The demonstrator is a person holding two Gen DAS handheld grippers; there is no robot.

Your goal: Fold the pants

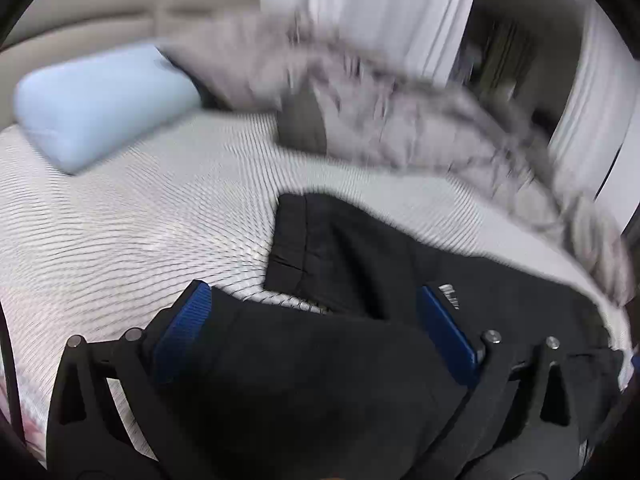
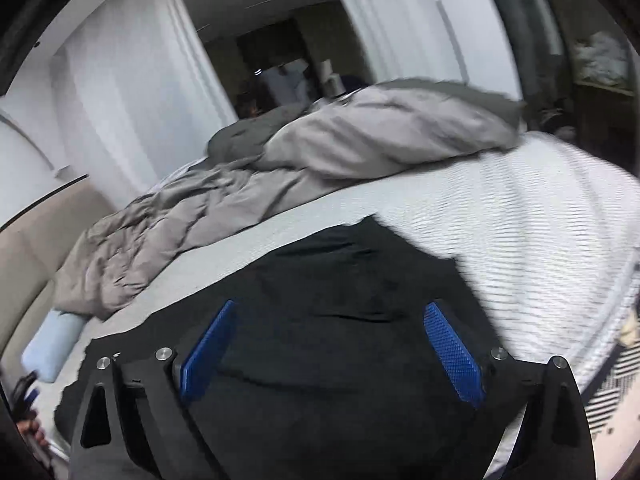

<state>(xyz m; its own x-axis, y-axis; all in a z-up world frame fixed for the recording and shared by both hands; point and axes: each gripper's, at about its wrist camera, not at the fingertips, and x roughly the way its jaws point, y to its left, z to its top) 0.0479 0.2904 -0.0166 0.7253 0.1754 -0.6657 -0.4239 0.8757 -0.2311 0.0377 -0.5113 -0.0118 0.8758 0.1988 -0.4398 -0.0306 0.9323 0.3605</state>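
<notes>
Black pants [image 1: 352,248] lie folded on the white ribbed mattress [image 1: 140,208], one hem edge facing left and a small white logo near the right pad. My left gripper [image 1: 314,292] hovers over them, open wide, blue pads [image 1: 184,332] apart and touching no cloth. In the right wrist view the same pants [image 2: 340,264] spread as a dark sheet under my right gripper [image 2: 332,306]. It is also open, its blue pads [image 2: 452,352] standing clear of the fabric. Both views are blurred.
A light blue pillow [image 1: 100,104] rests by the beige headboard [image 1: 100,0]. A crumpled grey duvet [image 2: 320,148] runs along the far side of the bed. White curtains [image 1: 380,8] hang behind. A hand [image 2: 34,432] shows at the lower left.
</notes>
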